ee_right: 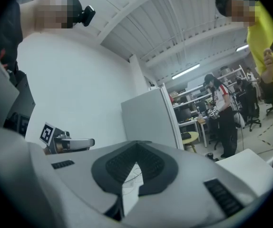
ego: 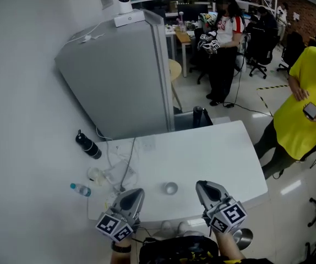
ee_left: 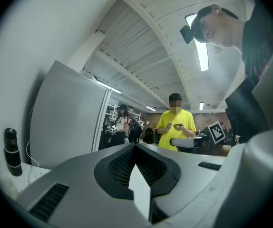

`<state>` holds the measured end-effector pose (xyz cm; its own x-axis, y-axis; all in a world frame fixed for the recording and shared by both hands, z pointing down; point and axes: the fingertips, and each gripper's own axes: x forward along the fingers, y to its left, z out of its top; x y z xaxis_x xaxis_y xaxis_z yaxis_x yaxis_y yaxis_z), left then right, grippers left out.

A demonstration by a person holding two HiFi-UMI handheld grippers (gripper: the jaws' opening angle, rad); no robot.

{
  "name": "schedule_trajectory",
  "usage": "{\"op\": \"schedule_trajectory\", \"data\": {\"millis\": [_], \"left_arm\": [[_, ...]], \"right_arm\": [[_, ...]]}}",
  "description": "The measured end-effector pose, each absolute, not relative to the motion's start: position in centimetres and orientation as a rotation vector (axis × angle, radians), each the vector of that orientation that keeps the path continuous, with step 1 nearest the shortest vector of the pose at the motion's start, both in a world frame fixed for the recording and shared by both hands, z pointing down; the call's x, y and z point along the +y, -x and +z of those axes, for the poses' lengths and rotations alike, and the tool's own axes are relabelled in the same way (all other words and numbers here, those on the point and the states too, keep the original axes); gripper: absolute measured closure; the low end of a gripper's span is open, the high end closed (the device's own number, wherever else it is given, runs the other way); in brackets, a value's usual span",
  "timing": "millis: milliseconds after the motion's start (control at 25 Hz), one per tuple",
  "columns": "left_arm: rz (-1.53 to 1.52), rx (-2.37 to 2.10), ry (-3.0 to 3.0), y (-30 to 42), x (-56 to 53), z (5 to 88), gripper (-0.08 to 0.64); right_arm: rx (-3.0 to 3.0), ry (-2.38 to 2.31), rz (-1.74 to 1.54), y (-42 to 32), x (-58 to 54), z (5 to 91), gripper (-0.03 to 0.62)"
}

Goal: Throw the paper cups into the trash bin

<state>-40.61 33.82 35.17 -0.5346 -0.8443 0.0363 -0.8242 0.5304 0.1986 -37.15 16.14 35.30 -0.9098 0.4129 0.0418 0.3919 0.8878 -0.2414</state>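
Note:
A small paper cup [ego: 170,188] stands upright on the white table [ego: 218,153], near the front edge. It sits between my two grippers and slightly ahead of them. My left gripper [ego: 135,192] is at the front left, its jaws shut with nothing in them [ee_left: 136,148]. My right gripper [ego: 202,185] is at the front right, also shut and empty [ee_right: 136,145]. Both point level across the table. Each gripper view shows the other gripper: the right gripper [ee_left: 190,142] and the left gripper [ee_right: 74,143].
A crumpled clear cup [ego: 96,174], a small water bottle [ego: 81,189], a black bottle [ego: 88,145] and cables lie at the table's left. A grey cabinet [ego: 119,76] stands behind. A dark container [ego: 200,116] is beyond the far edge. A person in yellow [ego: 304,103] stands right.

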Motion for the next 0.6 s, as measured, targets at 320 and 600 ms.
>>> {"op": "schedule_trajectory", "data": {"millis": [320,600], "left_arm": [[-0.177,-2.582,-1.472,42.0,34.7,36.7,0.560],[-0.197,-2.565,-1.397,43.7,36.0,38.5,0.560]], "right_arm": [[-2.954,0.712,0.473,40.0,17.9,35.2,0.588],[-2.951,0.701,0.452,41.2,18.2,35.4,0.588]]}}
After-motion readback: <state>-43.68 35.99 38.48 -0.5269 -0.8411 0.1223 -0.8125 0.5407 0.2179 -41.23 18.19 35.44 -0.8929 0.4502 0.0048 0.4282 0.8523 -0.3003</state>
